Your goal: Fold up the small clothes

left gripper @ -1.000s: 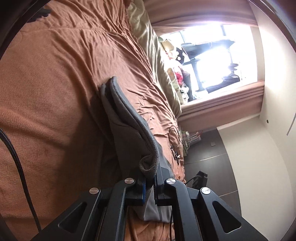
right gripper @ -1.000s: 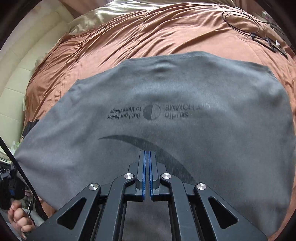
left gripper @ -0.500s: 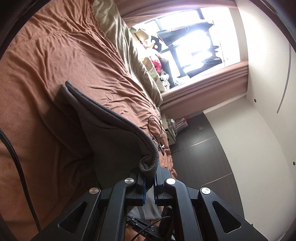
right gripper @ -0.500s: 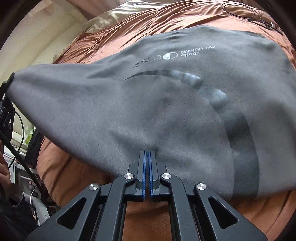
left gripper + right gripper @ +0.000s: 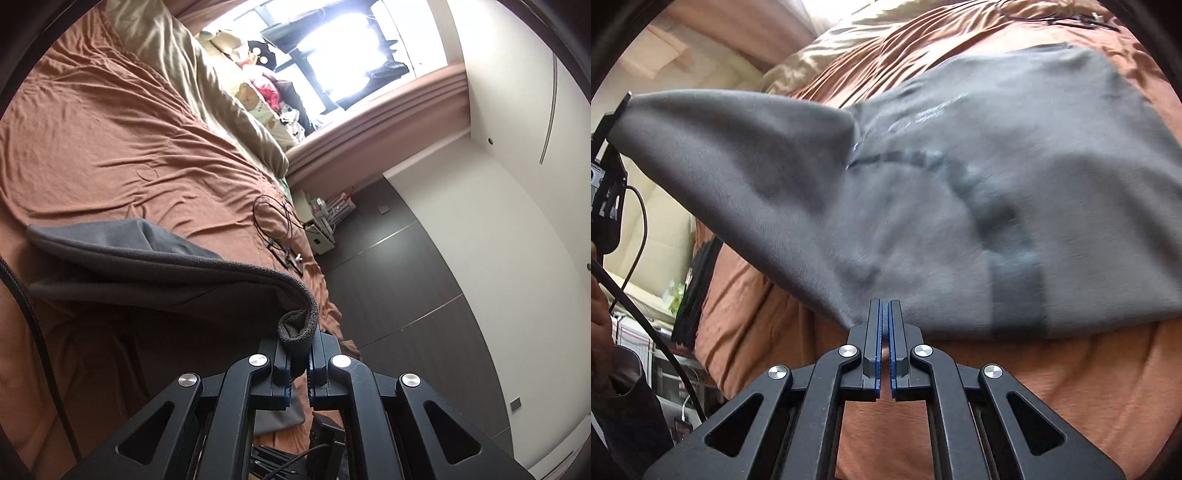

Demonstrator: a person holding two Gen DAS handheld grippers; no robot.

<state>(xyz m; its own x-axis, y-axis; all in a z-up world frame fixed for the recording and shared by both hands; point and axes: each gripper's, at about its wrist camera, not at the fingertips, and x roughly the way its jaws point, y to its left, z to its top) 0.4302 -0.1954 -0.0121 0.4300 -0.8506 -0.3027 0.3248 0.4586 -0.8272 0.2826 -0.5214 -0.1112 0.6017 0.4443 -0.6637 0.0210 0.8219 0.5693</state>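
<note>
A grey T-shirt with a dark printed arc lies partly on the brown bedspread, its near-left part lifted. My right gripper is shut, its tips pinching the shirt's near hem, which draws to a point there. My left gripper is shut on a bunched corner of the same shirt, holding it above the bed. In the right wrist view the left gripper shows at the far left with the raised corner stretched to it. The far half of the shirt rests flat.
Beige pillows line the bed's far side under a bright window. A coiled black cable lies on the bedspread beyond the shirt. A person's hand and sleeve and a black cord show at the left, beside dark folded items.
The left gripper has risen and swung, lifting its corner of the shirt off the bed. In the right wrist view the shirt has shifted away and up, baring bedspread under the fingers.
</note>
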